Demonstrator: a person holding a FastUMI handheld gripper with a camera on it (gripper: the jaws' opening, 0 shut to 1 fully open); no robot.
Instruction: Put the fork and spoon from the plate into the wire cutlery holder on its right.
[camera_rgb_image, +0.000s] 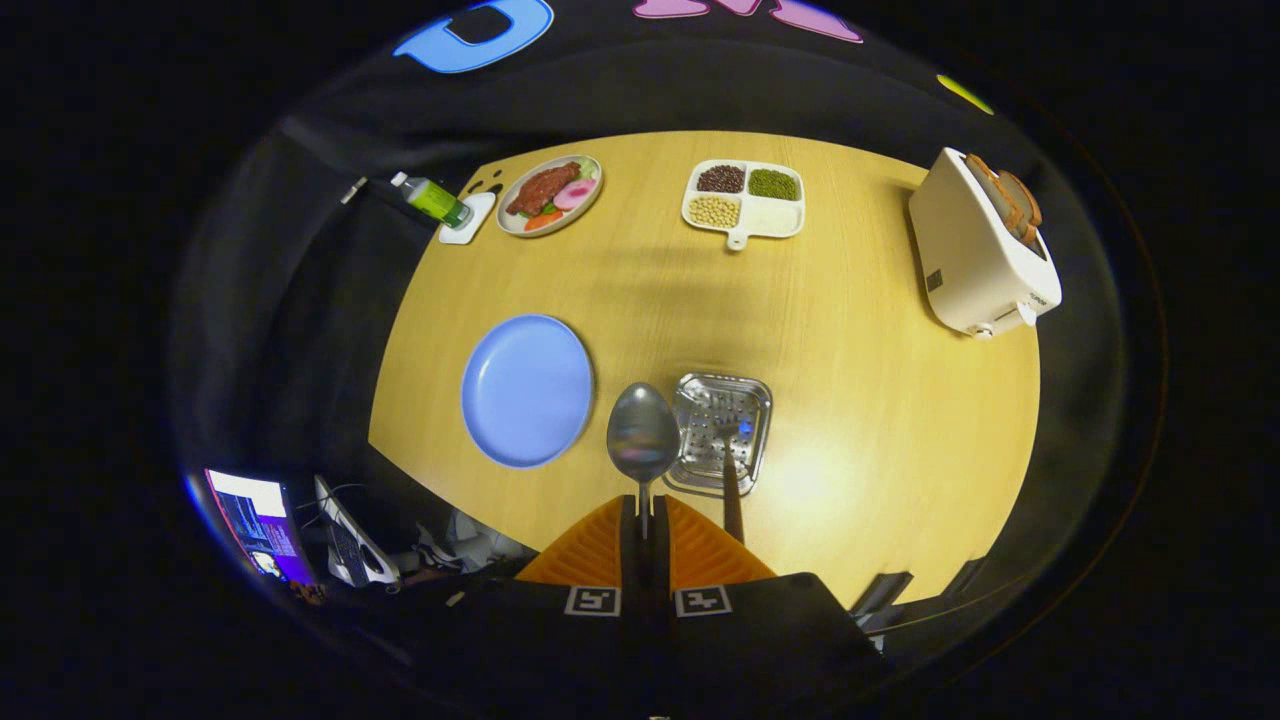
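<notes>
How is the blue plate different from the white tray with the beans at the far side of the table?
The blue plate is round and bare, while the white tray is squarish, has a small handle, and is split into compartments, three of them filled with dark, green and pale beans. The plate lies just left of the spoon held in the tool; the tray sits well beyond it. Both rest flat on the wooden table.

My gripper (645, 515) pinches a spoon (642, 432) above a light wooden table (880, 420). On the table lie a blue plate (527, 390), a wire cutlery holder (720, 432) beside it, a food plate (550, 194), a divided tray (745, 200), a toaster (982, 250) and a green bottle (432, 198) on a white coaster (468, 222).
</notes>
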